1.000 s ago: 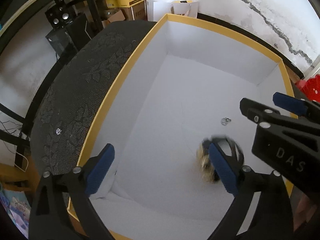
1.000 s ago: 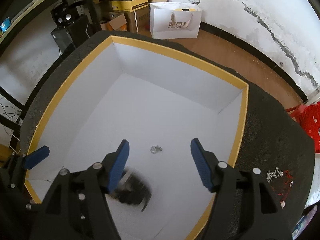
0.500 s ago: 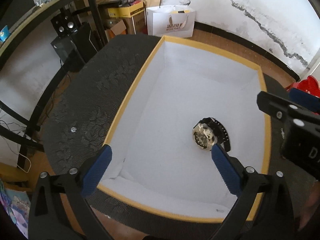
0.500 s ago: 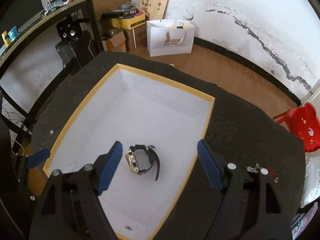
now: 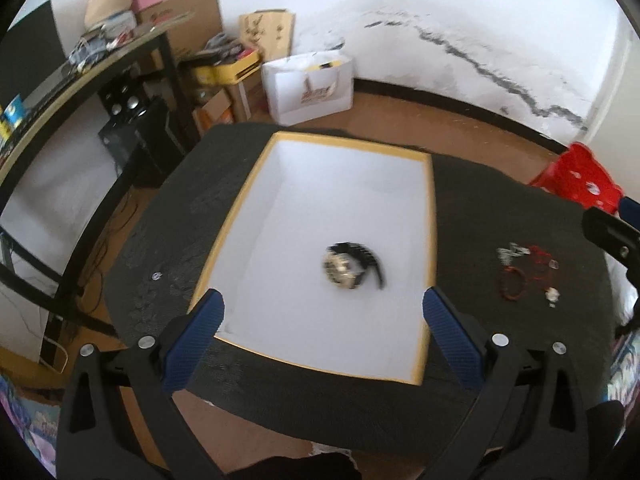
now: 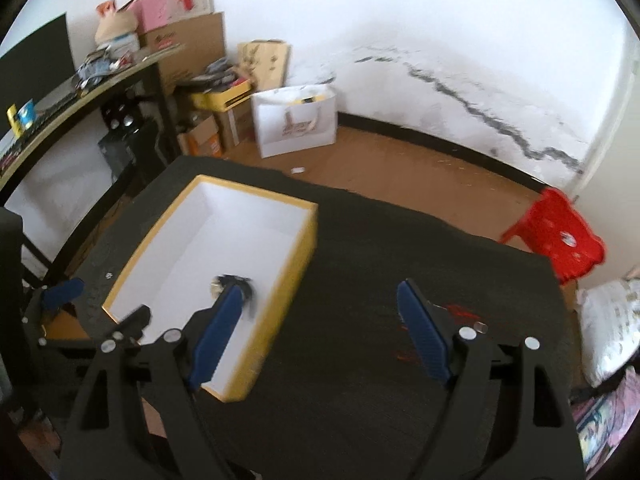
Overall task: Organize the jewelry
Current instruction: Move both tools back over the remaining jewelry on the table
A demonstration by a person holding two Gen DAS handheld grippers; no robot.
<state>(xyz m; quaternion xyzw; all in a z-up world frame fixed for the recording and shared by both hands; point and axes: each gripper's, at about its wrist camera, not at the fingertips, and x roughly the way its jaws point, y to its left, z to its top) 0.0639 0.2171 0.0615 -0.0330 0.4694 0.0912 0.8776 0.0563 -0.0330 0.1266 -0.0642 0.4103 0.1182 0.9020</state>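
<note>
A gold-faced watch with a black strap (image 5: 348,266) lies inside the white box with a yellow rim (image 5: 430,216). It also shows, blurred, behind a finger in the right wrist view (image 6: 230,282). My left gripper (image 5: 322,295) hangs open high above the box's near end with nothing between its fingers. My right gripper (image 6: 320,286) is over the black mat, just right of the box (image 6: 296,272); its jaws are opening and empty. A tangle of red cord and silver jewelry (image 5: 524,268) lies on the mat to the right (image 6: 460,312). A small silver piece (image 5: 155,276) sits left of the box.
The black mat covers a round table whose edge drops to a brown floor. A red stool (image 6: 556,240) stands at the right. A white paper bag (image 5: 308,86) and cardboard boxes sit by the far wall. A black shelf (image 5: 80,76) runs along the left.
Both grippers have risen and drawn back out of the box. The watch now lies free on the box floor. My right gripper has swung right over the mat and spread wider.
</note>
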